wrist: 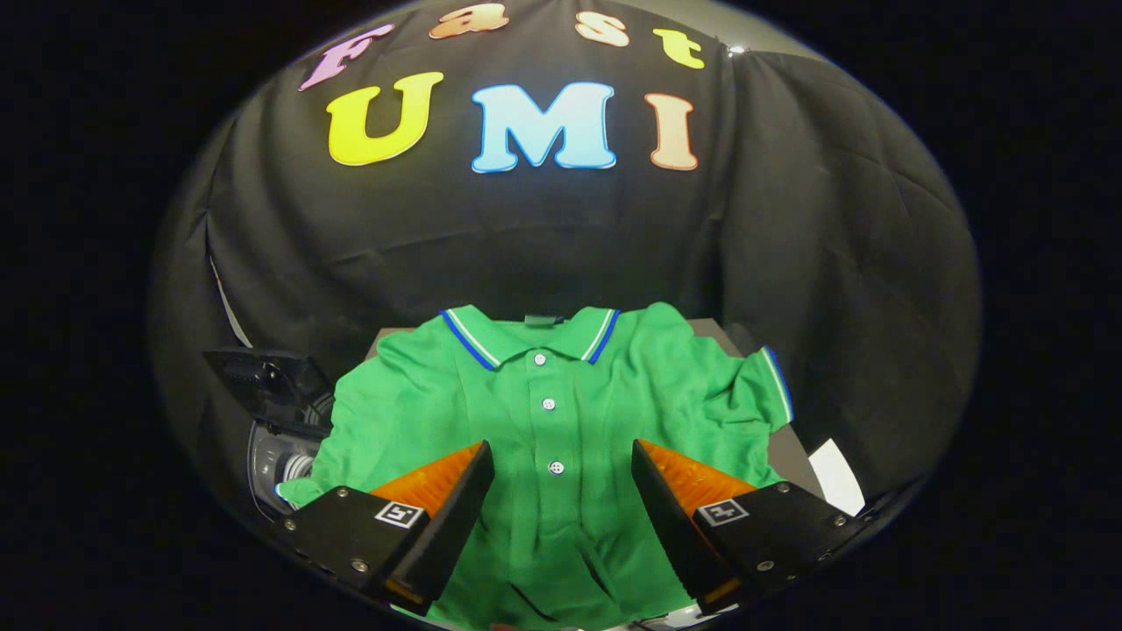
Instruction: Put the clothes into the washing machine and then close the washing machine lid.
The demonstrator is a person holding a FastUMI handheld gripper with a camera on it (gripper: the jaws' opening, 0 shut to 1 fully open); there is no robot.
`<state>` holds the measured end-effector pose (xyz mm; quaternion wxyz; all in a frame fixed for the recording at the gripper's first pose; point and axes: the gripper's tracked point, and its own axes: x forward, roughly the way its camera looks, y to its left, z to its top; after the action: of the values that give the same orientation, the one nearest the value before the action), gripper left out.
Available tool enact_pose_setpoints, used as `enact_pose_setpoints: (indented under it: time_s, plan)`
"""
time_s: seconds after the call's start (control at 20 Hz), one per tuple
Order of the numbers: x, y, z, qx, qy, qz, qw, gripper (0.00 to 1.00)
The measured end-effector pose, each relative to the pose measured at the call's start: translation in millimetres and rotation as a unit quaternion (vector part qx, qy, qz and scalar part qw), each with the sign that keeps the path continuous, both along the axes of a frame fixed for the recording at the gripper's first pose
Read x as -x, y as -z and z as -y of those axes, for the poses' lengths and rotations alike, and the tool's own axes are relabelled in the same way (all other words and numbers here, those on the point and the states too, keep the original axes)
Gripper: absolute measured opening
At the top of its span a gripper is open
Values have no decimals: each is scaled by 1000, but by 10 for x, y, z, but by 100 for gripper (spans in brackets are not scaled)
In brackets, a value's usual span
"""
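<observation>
To the left, the washing machine (279,419) is seen with its dark lid (263,379) raised, one sleeve of the green polo shirt (543,412) draped at its opening. The shirt is spread flat, collar away, on a grey table (796,456). The gripper (561,460) is held wide open above the shirt's button placket, nothing grasped. A white sheet (837,478) is seen at the right.

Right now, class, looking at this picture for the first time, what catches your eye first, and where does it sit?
A bright green polo shirt lies spread flat on the table, collar away from the tongs. The tongs hang open above it, the button placket between their fingers. Beside the shirt's sleeve stands the washing machine, its lid raised.
</observation>
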<state>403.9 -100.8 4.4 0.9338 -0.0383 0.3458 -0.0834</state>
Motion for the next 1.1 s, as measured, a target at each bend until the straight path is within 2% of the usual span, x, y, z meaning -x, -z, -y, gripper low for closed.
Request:
enact_pose_setpoints:
  time_s: [0.15,0.25,0.35,0.65,0.8,1.0,1.1]
  plan:
    - [-23,98,-26,-28,-2,-12,1000,97]
    - [-1,111,5,-52,11,-5,999,97]
    - [-5,109,15,-45,16,-9,999,96]
    - [-35,99,-12,-34,21,-10,999,84]
    - [-28,112,47,-36,15,-20,999,73]
    - [-47,109,7,-50,-17,-35,998,20]
    - [-56,110,27,-60,-10,-42,997,9]
